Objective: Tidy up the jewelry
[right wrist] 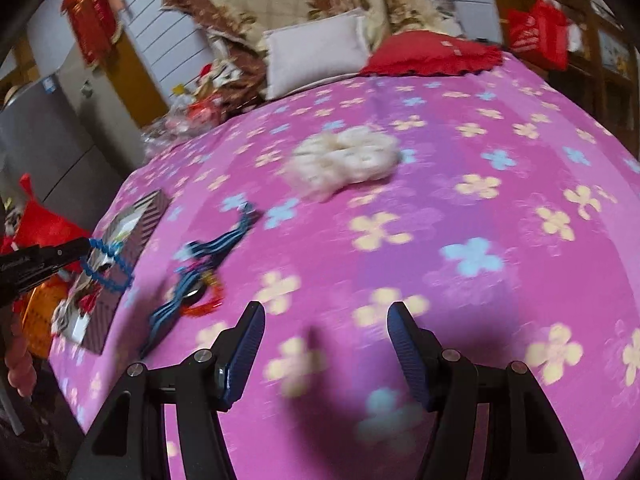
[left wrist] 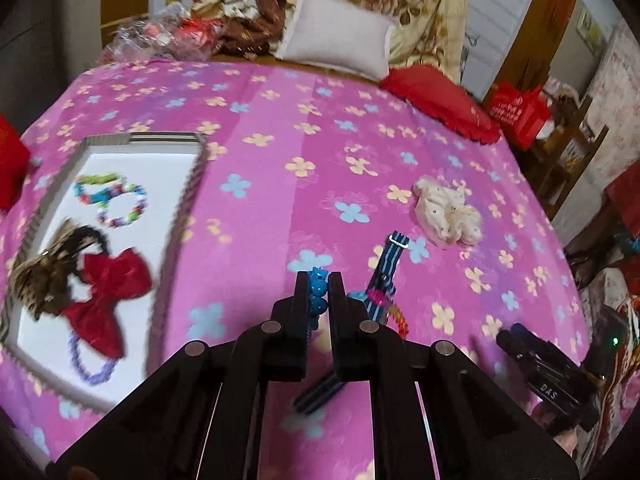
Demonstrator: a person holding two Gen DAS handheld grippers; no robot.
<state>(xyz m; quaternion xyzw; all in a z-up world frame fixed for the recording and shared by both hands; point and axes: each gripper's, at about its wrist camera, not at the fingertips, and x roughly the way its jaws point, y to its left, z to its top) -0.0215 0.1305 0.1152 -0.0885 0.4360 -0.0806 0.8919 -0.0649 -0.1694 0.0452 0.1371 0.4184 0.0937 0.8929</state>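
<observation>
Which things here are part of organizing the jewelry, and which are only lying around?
Part of the job:
- blue bead bracelet, clamped in the left gripper
- tray with accessories already inside
- striped watch strap
- cream scrunchie
- right gripper, open and empty

Just lying about:
- white pillow
- red cushion
- red bag

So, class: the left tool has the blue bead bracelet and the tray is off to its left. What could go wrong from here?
1. The left tool pinches only a few beads of the blue bead bracelet; the rest hangs in a loop, which might slip or snag the tray rim.
2. The tray already holds a red bow and other bracelets, so a careless drop may tangle them.
3. The striped watch strap and cream scrunchie lie near the open right tool, which could knock them.
</observation>
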